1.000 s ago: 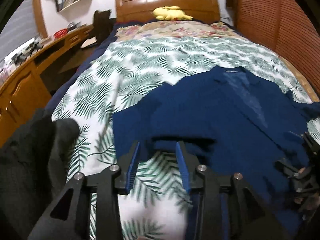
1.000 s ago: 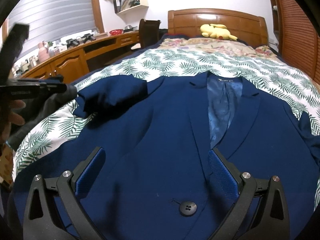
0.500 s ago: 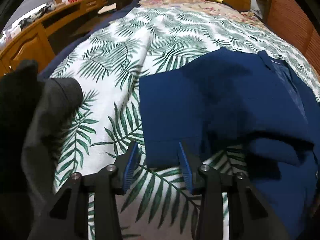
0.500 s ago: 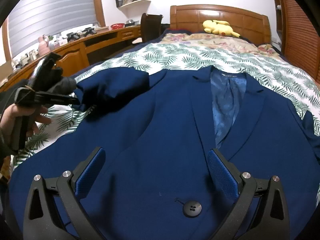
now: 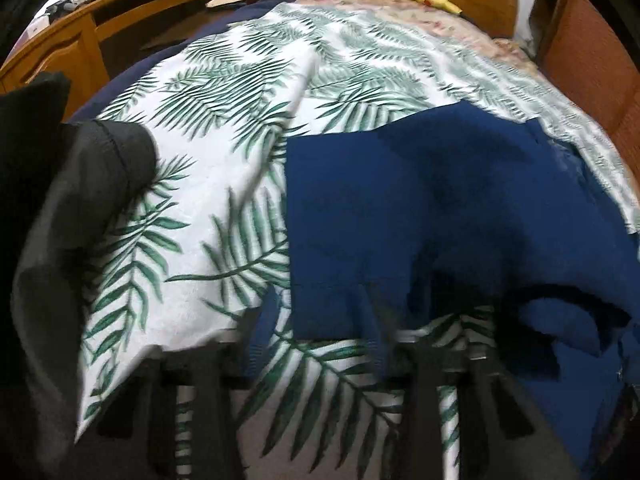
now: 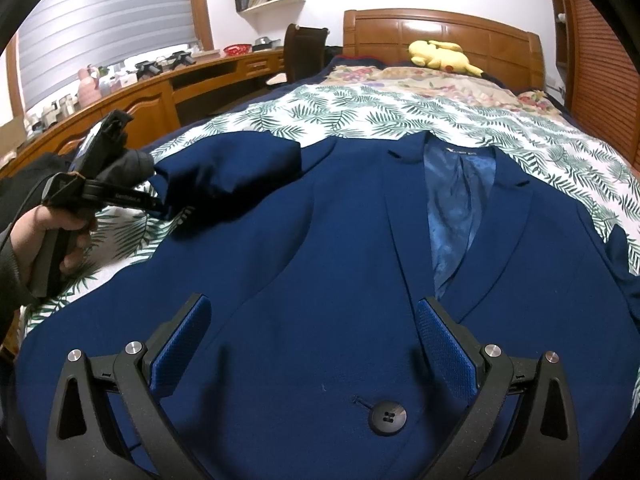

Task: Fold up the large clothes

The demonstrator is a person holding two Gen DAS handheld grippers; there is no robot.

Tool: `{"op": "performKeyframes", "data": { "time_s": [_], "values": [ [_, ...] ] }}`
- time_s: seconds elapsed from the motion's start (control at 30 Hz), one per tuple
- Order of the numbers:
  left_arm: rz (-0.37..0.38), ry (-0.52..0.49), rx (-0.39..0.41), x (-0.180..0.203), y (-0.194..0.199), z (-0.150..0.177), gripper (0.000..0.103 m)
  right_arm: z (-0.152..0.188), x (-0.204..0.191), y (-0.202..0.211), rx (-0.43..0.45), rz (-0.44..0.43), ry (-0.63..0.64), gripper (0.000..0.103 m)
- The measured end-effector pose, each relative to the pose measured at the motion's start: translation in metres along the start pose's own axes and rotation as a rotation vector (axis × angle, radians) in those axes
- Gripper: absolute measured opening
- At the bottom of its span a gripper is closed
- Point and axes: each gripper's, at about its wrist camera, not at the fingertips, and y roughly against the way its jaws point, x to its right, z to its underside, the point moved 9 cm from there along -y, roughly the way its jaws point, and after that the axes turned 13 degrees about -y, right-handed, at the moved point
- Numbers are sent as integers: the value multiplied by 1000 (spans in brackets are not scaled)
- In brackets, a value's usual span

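navy blue wool suit jacket (image 6: 320,264) spread face-up on leaf-print bedspread (image 5: 224,168). my left tongs (image 5: 320,320) just been closing, sleeve cuff (image 5: 332,280) between pads; clamp unclear through blur. my right tongs (image 6: 312,340) wide apart above jacket front, near black button (image 6: 387,417).

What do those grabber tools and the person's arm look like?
The right gripper has black plastic fingers lined with textured blue pads and silver screws. The left gripper is black too, with white lettering, a pistol-style handle and a thin cable. The hand emerges from a dark sleeve.
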Motion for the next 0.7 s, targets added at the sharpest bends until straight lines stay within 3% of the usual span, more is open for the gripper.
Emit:
{"op": "performKeyframes", "data": {
  "time_s": [0.03,0.07,0.33,0.5,0.7],
  "values": [
    [-14,0,8,-1,3,-1,9,0,0,0,2,0,-1,103],
    [-29,-10,20,2,8,-4,7,-1,0,1,3,-1,-1,103],
    [-76,-118,240,52,101,-62,5,2,6,32,9,-12,6,103],
    [-18,-199,357,109,155,-90,5,7,30,62,26,12,0,103],
    [81,-326,419,201,189,-99,5,16,77,93,36,67,-54,103]
  ]
}}
